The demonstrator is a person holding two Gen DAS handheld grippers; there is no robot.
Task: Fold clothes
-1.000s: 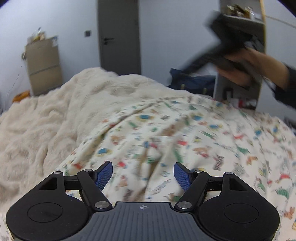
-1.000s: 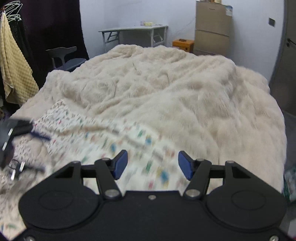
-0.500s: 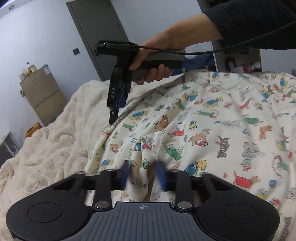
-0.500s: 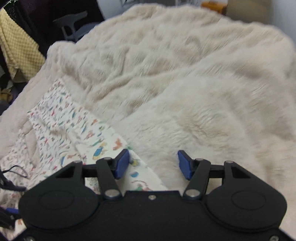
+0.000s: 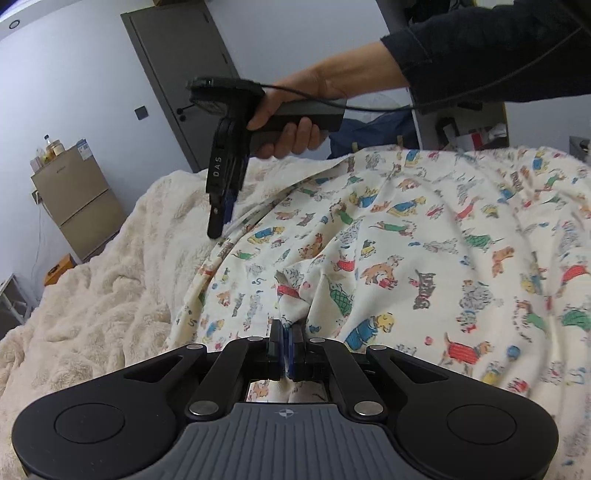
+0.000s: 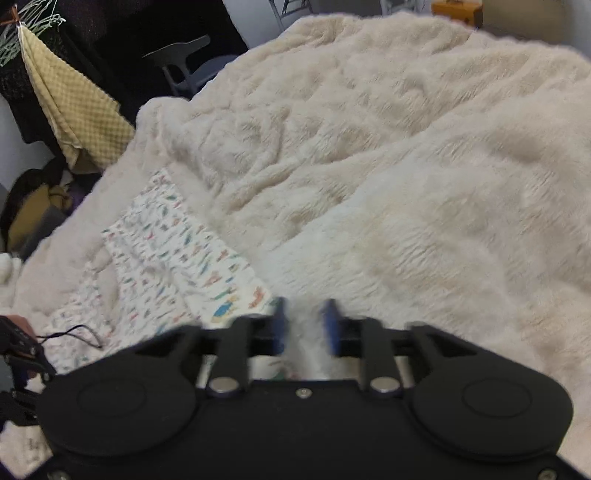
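Garment (image 5: 424,258): cream fabric with a small dog print, spread rumpled over a fluffy cream blanket (image 5: 92,295) on a bed.

Left wrist view, nearest first:
- Left gripper (image 5: 286,350) pinched tight on a raised fold of the garment, blue pads pressed together with cloth between them.
- Fold peaking just ahead of the fingertips, creases fanning away from it.
- Rest of the print filling the right half of the view, bare blanket on the left.
- Further out, right gripper (image 5: 219,221) pointing down, tips at the garment's far-left edge where it meets the blanket.
- Gripped by a hand (image 5: 295,110) in a dark sleeve (image 5: 480,55), black cable (image 5: 369,107) trailing back along the arm.
- Behind: blue bag (image 5: 369,136) past the bed edge, tan cabinet (image 5: 81,199) at left, grey door (image 5: 184,74) in a pale wall.

Right wrist view, nearest first:
- Right gripper (image 6: 304,325) motion-blurred, narrow gap between the blue pads, something pale and fuzzy in the gap. Garment edge or blanket pile: cannot tell. Clamped or not: cannot tell either.
- Garment (image 6: 166,258) just left of the fingers, running away toward the bed's left edge as a long printed strip.
- Blanket (image 6: 406,166) covering everything ahead and to the right, deeply wrinkled.
- Beyond the bed: grey chair (image 6: 192,62), yellow textured towel (image 6: 74,99) hanging at upper left against dark cloth, orange box (image 6: 456,9) at the top edge.
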